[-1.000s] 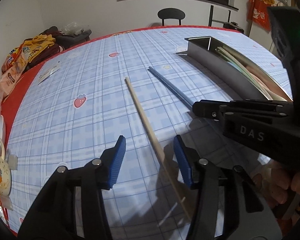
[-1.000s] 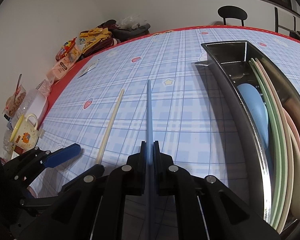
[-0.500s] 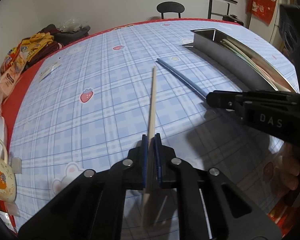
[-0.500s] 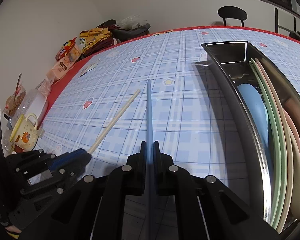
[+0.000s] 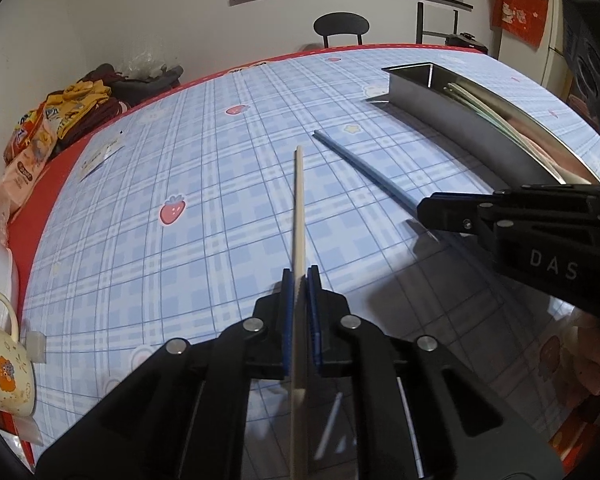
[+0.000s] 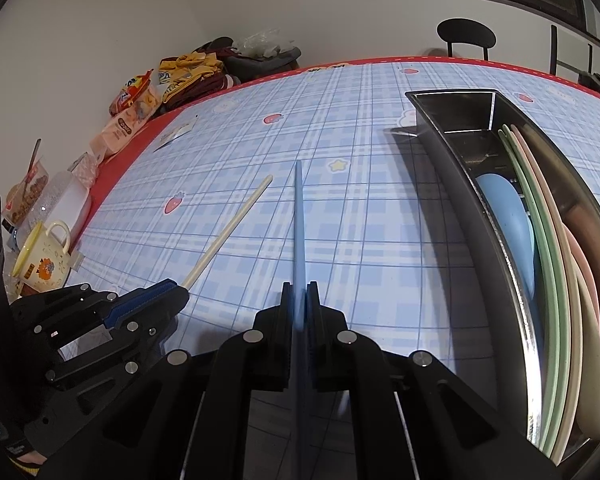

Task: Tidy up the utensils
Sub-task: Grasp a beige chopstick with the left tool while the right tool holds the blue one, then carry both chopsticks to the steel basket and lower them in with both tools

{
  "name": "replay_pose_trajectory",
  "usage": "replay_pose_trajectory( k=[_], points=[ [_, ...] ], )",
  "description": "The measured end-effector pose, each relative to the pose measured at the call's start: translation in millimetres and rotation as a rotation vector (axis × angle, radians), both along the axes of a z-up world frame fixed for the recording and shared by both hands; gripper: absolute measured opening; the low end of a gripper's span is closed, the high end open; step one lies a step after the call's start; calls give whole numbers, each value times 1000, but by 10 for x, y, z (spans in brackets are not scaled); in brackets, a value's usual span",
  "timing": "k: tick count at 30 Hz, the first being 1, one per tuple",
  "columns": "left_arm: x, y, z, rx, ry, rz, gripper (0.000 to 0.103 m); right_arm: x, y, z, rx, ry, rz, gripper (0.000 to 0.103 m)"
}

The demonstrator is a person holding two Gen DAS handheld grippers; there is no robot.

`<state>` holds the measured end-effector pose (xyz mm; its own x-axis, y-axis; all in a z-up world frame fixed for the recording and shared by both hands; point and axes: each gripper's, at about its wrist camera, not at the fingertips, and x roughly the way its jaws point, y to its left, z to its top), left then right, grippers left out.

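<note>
Currently: left tongs clenched on cream chopstick; right tongs clenched on blue chopstick. Next, likely: carry both to metal tray, two o'clock.

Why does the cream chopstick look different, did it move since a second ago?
Yes. The cream chopstick swung: its far tip moved right, toward the blue chopstick, now clamped in the left gripper.
</note>
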<state>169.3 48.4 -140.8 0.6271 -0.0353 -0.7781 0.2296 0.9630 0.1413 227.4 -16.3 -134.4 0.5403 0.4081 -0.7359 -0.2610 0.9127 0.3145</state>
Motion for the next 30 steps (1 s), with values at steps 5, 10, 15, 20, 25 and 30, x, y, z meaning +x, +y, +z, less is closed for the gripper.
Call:
replay_pose_trajectory(
  k=[5,10,15,20,25,30],
  points=[
    [-7,139,17,-113,17,-12,10,-18,3,7,23,-5,18,5],
    [-60,361,96,-273,-14,-1,10,-76,-30,56,57,-45,28,3],
    [-96,536,117,-401,-25,11,10,-93,-36,78,58,-59,36,2],
    [-102,547,125,-416,-25,15,10,-86,27,74,9,-56,37,7],
    [-108,563,124,-428,-20,23,10,-94,113,80,-59,-65,37,27],
    [-113,569,128,-425,-19,21,10,-68,241,58,-142,-58,55,27]
  ],
)
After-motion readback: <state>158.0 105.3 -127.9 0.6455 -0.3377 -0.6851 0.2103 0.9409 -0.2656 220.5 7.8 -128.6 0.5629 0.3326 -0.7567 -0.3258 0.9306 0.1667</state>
